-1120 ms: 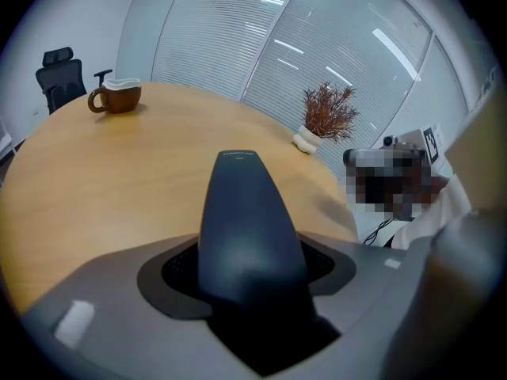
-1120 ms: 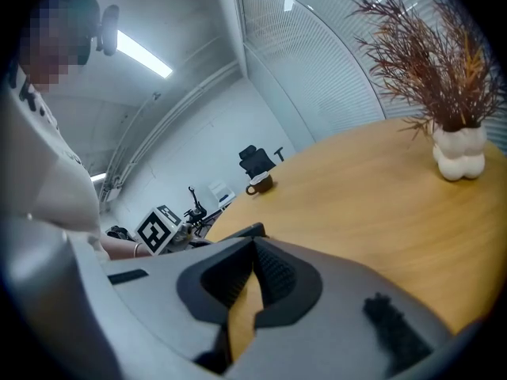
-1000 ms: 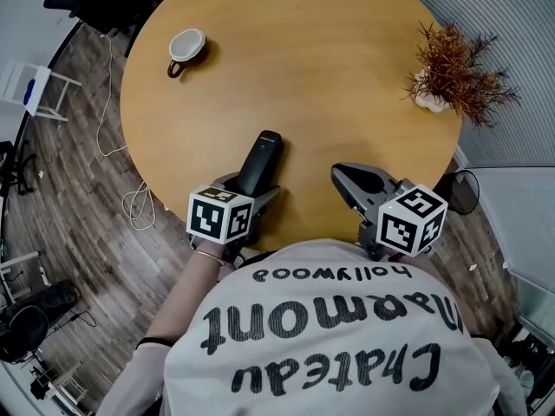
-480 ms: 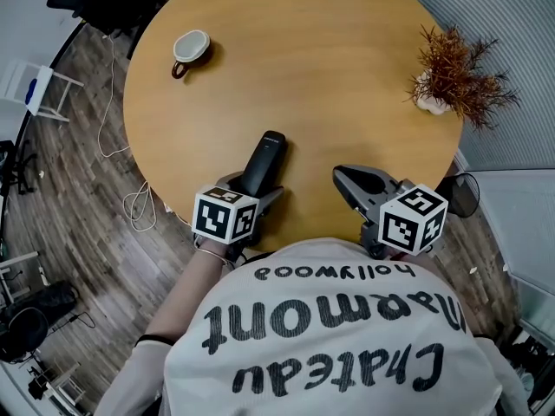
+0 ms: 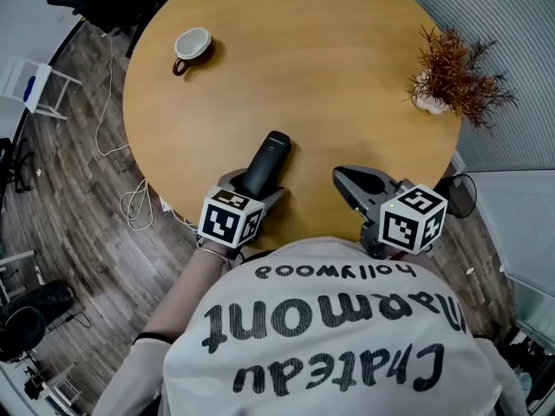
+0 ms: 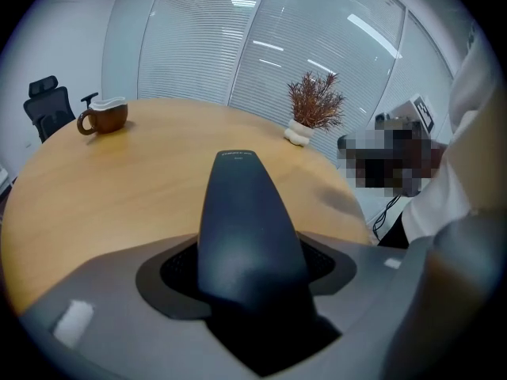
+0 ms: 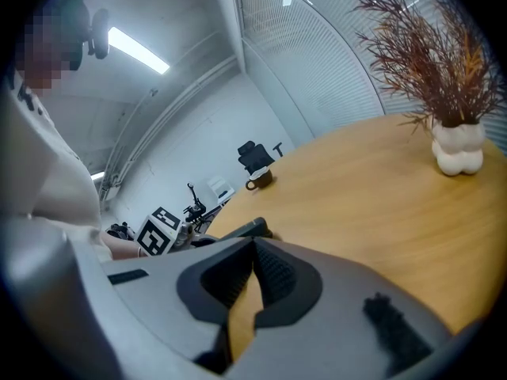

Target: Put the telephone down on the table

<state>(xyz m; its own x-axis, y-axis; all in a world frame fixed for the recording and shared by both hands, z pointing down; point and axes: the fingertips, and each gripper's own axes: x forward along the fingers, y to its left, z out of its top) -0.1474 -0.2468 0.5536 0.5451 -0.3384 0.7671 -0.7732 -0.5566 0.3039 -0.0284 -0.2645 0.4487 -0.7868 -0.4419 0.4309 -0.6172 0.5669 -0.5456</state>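
Observation:
The black telephone handset sticks out forward from between the jaws of my left gripper, which is shut on its lower half. It hangs low over the round wooden table, near the front edge; whether its tip touches the wood I cannot tell. In the left gripper view the telephone fills the gap between the two dark pads. My right gripper rests further right by the table edge, shut, pads meeting with nothing in them.
A brown-and-white cup stands at the table's far left. A dried reddish plant in a white vase stands at the far right. Cables lie on the wood floor to the left.
The left gripper has rolled slightly about its own axis with the telephone still in it. The right gripper has not moved.

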